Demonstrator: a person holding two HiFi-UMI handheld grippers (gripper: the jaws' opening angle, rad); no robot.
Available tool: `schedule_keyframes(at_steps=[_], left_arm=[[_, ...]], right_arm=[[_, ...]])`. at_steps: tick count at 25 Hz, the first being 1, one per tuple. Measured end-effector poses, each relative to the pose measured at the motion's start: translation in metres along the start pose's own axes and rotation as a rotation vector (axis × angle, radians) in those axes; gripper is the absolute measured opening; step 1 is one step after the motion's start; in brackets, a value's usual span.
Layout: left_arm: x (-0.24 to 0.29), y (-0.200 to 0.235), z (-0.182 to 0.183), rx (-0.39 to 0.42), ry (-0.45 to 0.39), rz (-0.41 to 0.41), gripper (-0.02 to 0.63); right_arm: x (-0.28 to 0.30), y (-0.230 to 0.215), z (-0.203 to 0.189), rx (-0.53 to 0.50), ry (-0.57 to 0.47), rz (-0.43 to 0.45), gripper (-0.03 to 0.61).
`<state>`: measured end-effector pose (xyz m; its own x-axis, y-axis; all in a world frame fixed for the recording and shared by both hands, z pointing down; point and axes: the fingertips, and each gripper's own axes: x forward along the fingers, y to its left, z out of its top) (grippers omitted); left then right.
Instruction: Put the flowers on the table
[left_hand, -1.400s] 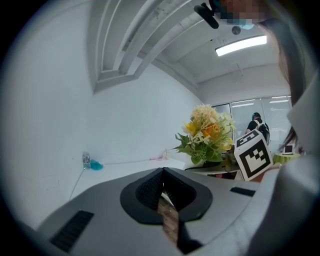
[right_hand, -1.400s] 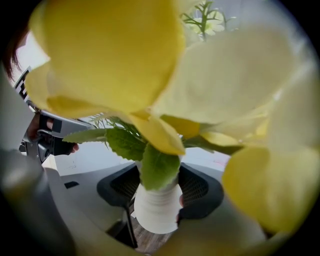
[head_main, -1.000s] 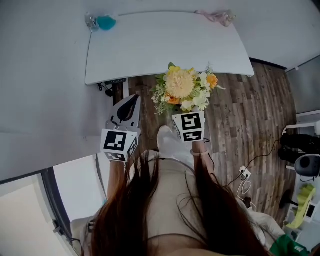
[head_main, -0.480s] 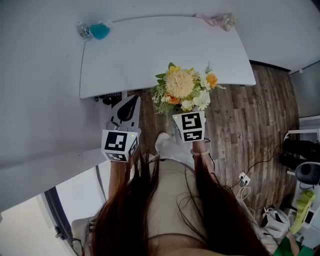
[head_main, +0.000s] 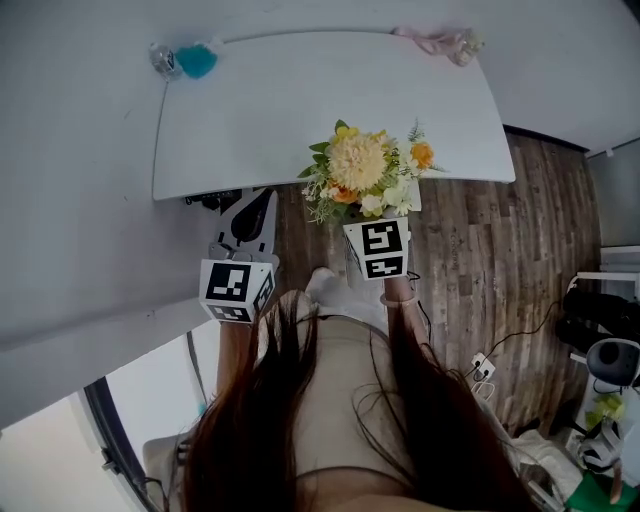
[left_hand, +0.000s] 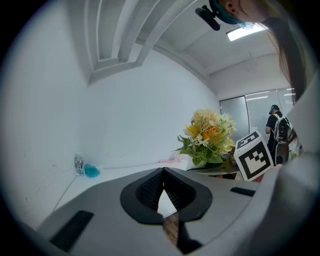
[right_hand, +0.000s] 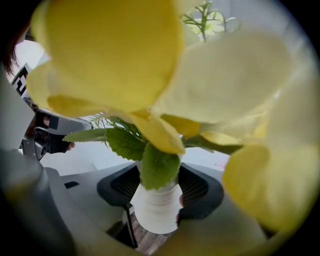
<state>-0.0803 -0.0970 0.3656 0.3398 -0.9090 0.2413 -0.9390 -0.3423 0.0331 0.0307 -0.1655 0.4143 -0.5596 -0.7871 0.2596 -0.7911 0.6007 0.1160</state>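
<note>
A bouquet of yellow, white and orange flowers (head_main: 365, 172) in a white ribbed vase (right_hand: 156, 207) is held upright in the air. My right gripper (right_hand: 157, 192) is shut on the vase, and its marker cube (head_main: 377, 250) shows just below the blooms. In the head view the bouquet overlaps the near edge of the white table (head_main: 300, 100). My left gripper (head_main: 260, 200) hangs to the left of the flowers with its jaws shut on nothing. The left gripper view shows the flowers (left_hand: 207, 137) off to the right. Petals fill most of the right gripper view.
A clear bottle (head_main: 160, 57) and a blue object (head_main: 195, 60) sit at the table's far left corner, a pink item (head_main: 440, 40) at its far right. White wall runs along the left. Wood floor (head_main: 480, 250) with cables and gear lies to the right.
The table has drawn nearer in the head view. The flowers, which hung over the floor in front of it, now overlap its near edge. Both grippers keep the same hold.
</note>
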Motion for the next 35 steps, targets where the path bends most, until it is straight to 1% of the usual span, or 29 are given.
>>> schedule_keyframes(at_steps=[7, 13, 23, 35], left_arm=[[0.012, -0.003, -0.001, 0.002, 0.019, 0.005, 0.003], [0.023, 0.002, 0.002, 0.005, 0.016, -0.011, 0.003], [0.062, 0.02, 0.009, 0.012, 0.008, -0.072, 0.003], [0.111, 0.059, 0.018, 0.011, 0.021, -0.128, 0.003]], right_arm=[[0.007, -0.01, -0.003, 0.006, 0.004, 0.014, 0.255], [0.018, -0.014, -0.002, 0.005, 0.006, 0.009, 0.255], [0.046, -0.036, 0.0, 0.005, 0.021, -0.051, 0.255], [0.098, -0.052, 0.005, 0.028, 0.044, -0.097, 0.255]])
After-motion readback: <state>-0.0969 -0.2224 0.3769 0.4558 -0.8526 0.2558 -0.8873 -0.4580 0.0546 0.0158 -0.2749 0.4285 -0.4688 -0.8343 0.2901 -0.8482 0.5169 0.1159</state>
